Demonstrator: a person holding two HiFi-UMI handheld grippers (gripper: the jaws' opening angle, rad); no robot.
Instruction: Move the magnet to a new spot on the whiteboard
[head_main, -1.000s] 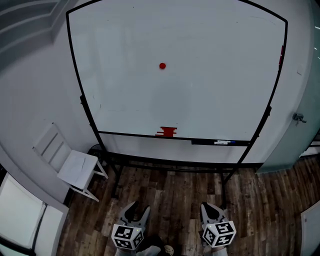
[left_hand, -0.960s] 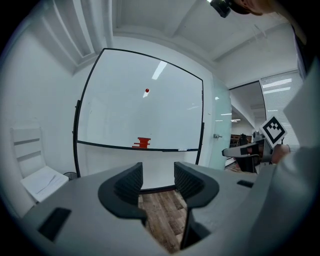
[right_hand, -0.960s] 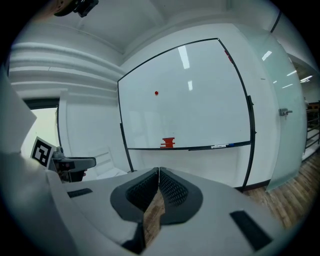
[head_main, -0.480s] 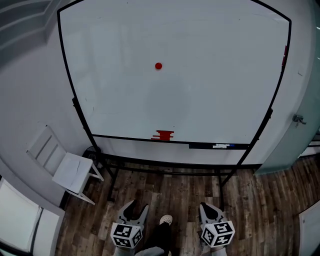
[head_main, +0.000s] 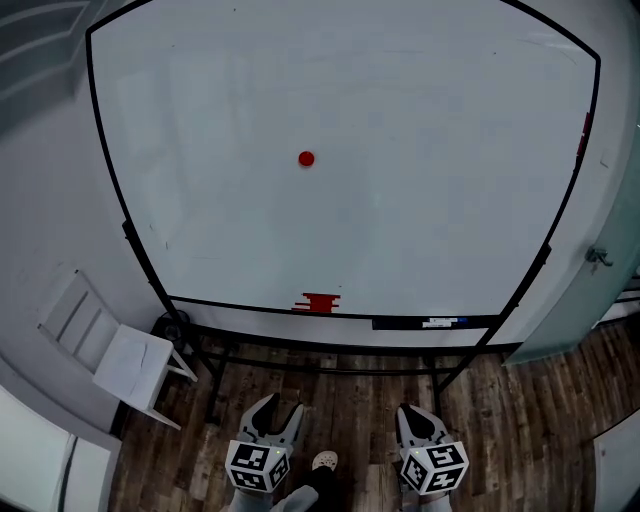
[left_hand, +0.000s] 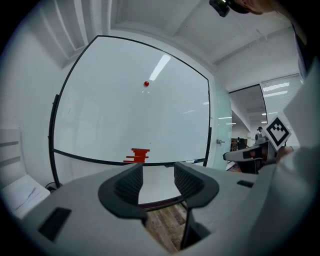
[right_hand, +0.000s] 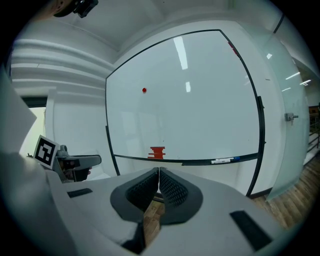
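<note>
- now, the small round red magnet (head_main: 306, 158) sits on the large white whiteboard (head_main: 420, 150), in its upper half and a little left of centre, with bare board all around it.
- my left gripper (head_main: 278, 410) hangs low in front of me over the dark wooden plank floor (head_main: 340, 395), well apart from the board and the magnet.
- in the left gripper view, the left gripper (left_hand: 158, 172) has its fingers (left_hand: 131, 182) spread apart and released; only the floor and the board's lower frame show through the gap.
- my right gripper (head_main: 413, 412) hangs level with the left one, just as far from the board.
- in the right gripper view, the right gripper (right_hand: 158, 175) has its fingers (right_hand: 172, 190) clenched tip to tip, with nothing caught between them.
- both gripper views point up at the board, with the magnet (left_hand: 146, 84) high above the fingers.
- a red stepped block (head_main: 318, 301) rests on the board's bottom ledge, below the magnet; i cannot tell what it is.
- a white marker pen (head_main: 428, 323) lies on the black tray to the right of that block.
- a white folding chair (head_main: 130, 355) stands by the board's left leg.
- the tip of my pale shoe (head_main: 324, 460) shows between the two grippers.
</note>
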